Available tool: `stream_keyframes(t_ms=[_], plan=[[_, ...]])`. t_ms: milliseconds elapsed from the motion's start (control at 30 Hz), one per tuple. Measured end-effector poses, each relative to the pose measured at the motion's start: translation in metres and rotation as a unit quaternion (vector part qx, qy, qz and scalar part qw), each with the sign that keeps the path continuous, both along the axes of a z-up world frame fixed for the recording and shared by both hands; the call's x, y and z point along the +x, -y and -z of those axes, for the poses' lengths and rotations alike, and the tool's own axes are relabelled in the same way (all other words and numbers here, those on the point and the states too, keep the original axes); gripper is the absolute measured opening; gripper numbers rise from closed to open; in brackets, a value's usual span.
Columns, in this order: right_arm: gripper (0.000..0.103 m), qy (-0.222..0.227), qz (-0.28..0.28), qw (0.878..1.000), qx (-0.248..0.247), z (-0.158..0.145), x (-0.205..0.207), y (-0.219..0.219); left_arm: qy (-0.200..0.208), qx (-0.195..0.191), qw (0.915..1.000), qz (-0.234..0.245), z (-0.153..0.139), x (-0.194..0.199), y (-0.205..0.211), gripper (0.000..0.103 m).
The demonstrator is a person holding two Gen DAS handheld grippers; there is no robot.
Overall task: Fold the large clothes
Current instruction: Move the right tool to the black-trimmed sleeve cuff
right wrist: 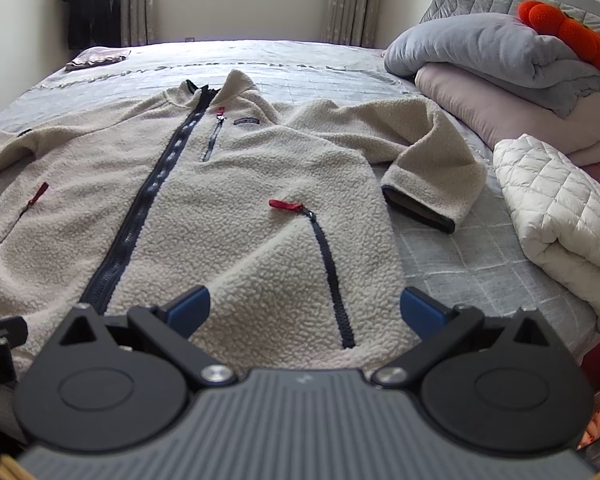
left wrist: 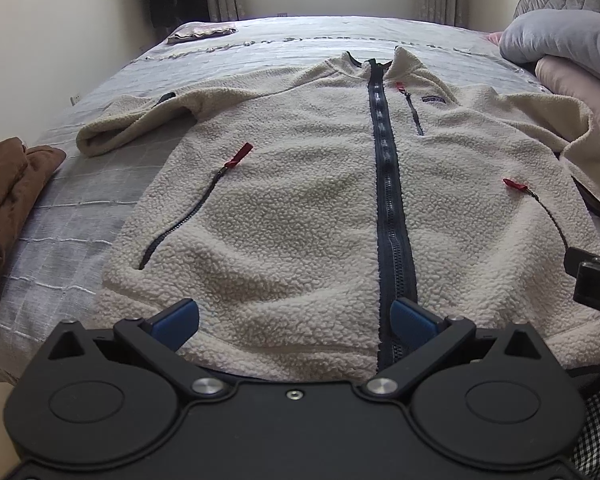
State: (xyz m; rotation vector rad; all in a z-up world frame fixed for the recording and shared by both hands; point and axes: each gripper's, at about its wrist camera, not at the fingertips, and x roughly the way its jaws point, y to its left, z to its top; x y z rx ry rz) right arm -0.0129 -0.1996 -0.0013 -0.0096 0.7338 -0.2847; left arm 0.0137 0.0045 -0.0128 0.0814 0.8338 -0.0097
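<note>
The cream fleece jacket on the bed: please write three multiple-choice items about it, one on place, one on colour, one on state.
1. Where does the folded white quilted blanket lie?
A. right of the cream fleece jacket
B. on it
C. under it

2. What colour are the pocket zipper pulls?
A. green
B. red
C. yellow

3. How is the dark blue front zipper?
A. closed
B. fully open
C. missing

Answers: 1 A, the blanket lies beside the right sleeve; 2 B, red tabs show at each pocket; 3 A, the teeth meet from hem to collar.

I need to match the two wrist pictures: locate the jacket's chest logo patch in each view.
Left wrist: chest logo patch, upper right of centre, right of the main zipper.
Right wrist: patch, upper left of centre, right of the zipper.
Shared landmark: the red chest-pocket pull beside it.
</note>
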Motion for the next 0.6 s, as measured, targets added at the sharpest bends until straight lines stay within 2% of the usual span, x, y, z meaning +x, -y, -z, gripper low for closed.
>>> stream_keyframes(t_ms=[33, 100, 167, 233, 333, 400, 467, 600], plan=[[0.103, 0.0, -0.003, 1.0, -0.002, 0.0, 0.001, 0.001, 0.008, 0.001, 1.0, 0.001, 0.001, 0.0, -0.001, 0.103], [0.103, -0.005, -0.012, 1.0, 0.002, 0.001, 0.002, 0.006, 0.051, 0.01, 0.9986, 0.007, 0.002, -0.004, -0.005, 0.103], [0.103, -0.006, -0.023, 1.0, 0.016, 0.001, 0.003, 0.013, 0.073, 0.045, 0.9961, 0.02, 0.004, -0.005, -0.005, 0.103], [0.103, -0.01, -0.033, 0.999, 0.037, 0.001, 0.004, 0.023, 0.071, 0.058, 0.9951, 0.037, 0.007, -0.002, -0.009, 0.103], [0.103, -0.021, -0.047, 0.995, 0.079, 0.003, 0.006, 0.043, 0.055, 0.021, 0.9959, 0.069, 0.004, 0.008, -0.03, 0.103], [0.103, -0.021, -0.068, 0.987, 0.147, 0.004, 0.006, 0.065, 0.045, -0.011, 0.9948, 0.091, -0.003, 0.018, -0.052, 0.103], [0.103, -0.022, -0.085, 0.971, 0.224, 0.006, 0.006, 0.094, 0.034, -0.028, 0.9945, 0.095, -0.01, 0.03, -0.08, 0.103], [0.103, -0.03, -0.077, 0.949, 0.303, 0.015, 0.003, 0.143, 0.022, -0.013, 0.9976, 0.064, -0.007, 0.049, -0.134, 0.103]])
